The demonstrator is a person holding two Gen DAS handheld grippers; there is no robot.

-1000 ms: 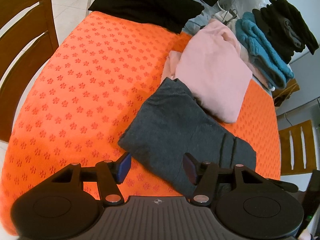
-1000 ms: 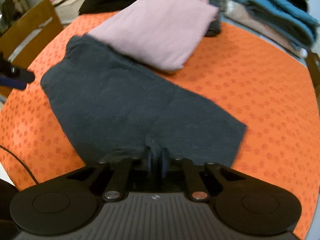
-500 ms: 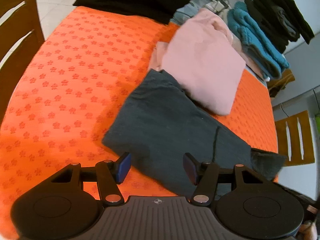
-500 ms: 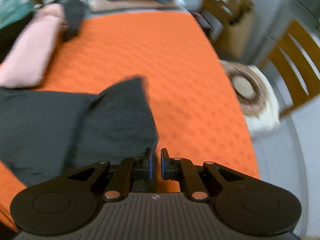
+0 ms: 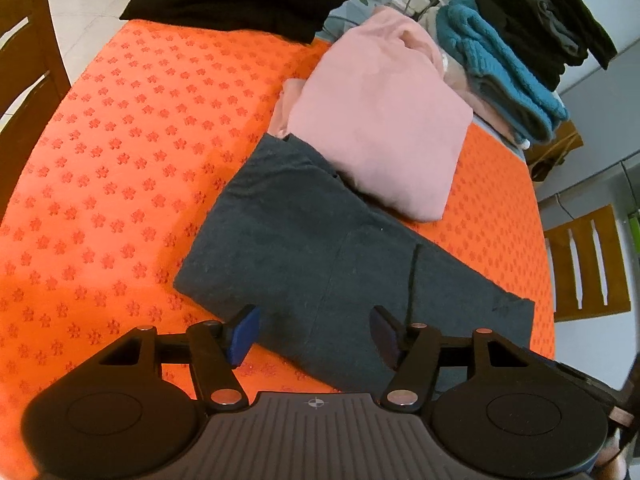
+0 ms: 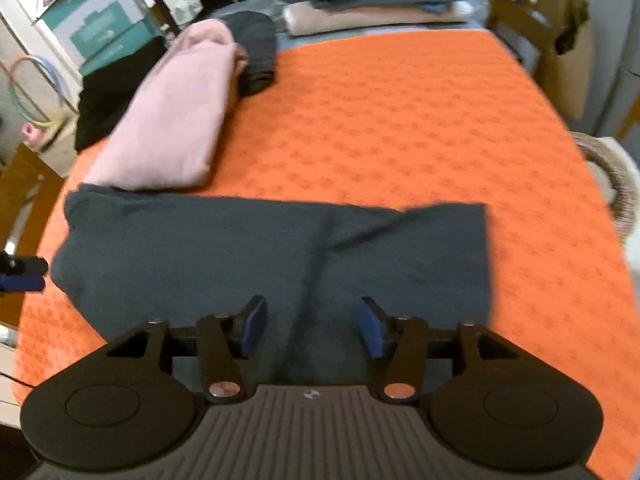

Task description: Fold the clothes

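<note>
Released, one grey garment (image 6: 276, 256) lies flat; both grippers gape.

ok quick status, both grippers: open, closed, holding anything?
Left gripper: open, empty, jaws spread over the near edge of the dark grey garment.
Right gripper: open, holding nothing, above the same garment.

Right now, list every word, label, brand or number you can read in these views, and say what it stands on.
None can be read.
teal box: pale print on its side, too blurred to read.
left gripper and right gripper: each body bears only a small emblem, no letters.
</note>
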